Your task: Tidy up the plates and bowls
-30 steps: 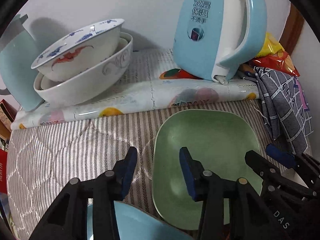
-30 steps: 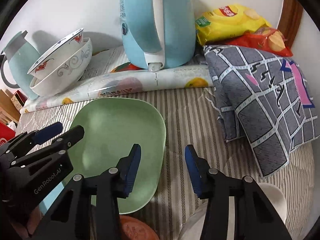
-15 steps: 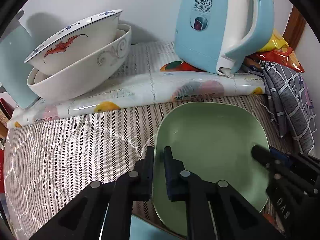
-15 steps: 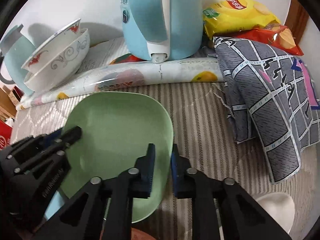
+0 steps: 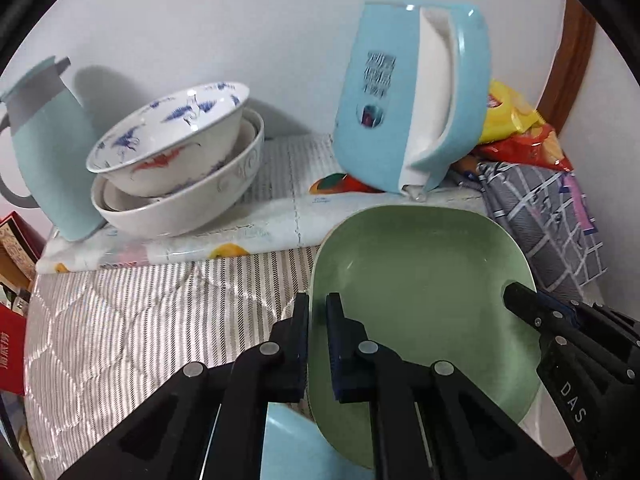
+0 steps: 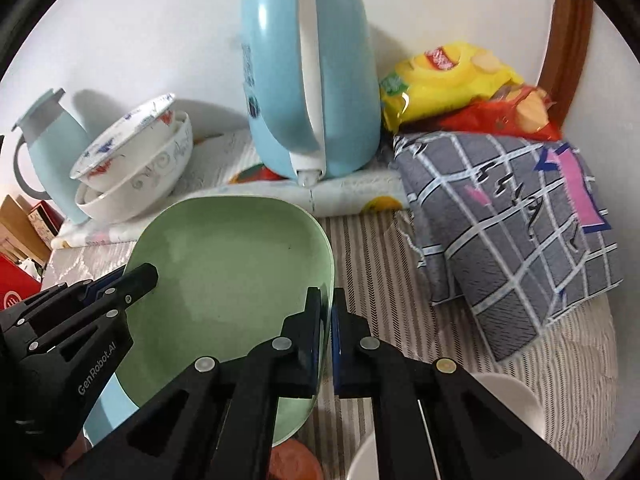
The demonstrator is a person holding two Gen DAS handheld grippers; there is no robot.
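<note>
A green squarish plate [image 5: 424,280] [image 6: 232,272] hangs above the striped cloth, held by both grippers. My left gripper [image 5: 318,304] is shut on its left rim, and my right gripper [image 6: 327,300] is shut on its right rim. Each gripper's black fingers show in the other's view. Two nested white bowls [image 5: 176,168] [image 6: 136,172] with blue and red patterns sit tilted at the back left. A light blue plate [image 5: 296,448] lies under the green one near the bottom edge. A white dish [image 6: 508,404] and an orange-brown piece [image 6: 296,460] lie at the lower right.
A big light blue kettle [image 5: 412,100] [image 6: 308,80] stands behind the plate on a fruit-print mat [image 5: 256,232]. A pale blue jug [image 5: 44,152] is at the far left. Snack bags [image 6: 452,76] and a grey checked cloth [image 6: 516,216] fill the right side. A white wall runs behind.
Both grippers went from open to shut on opposite rims of the green plate. The plate has since risen off the cloth with them.
</note>
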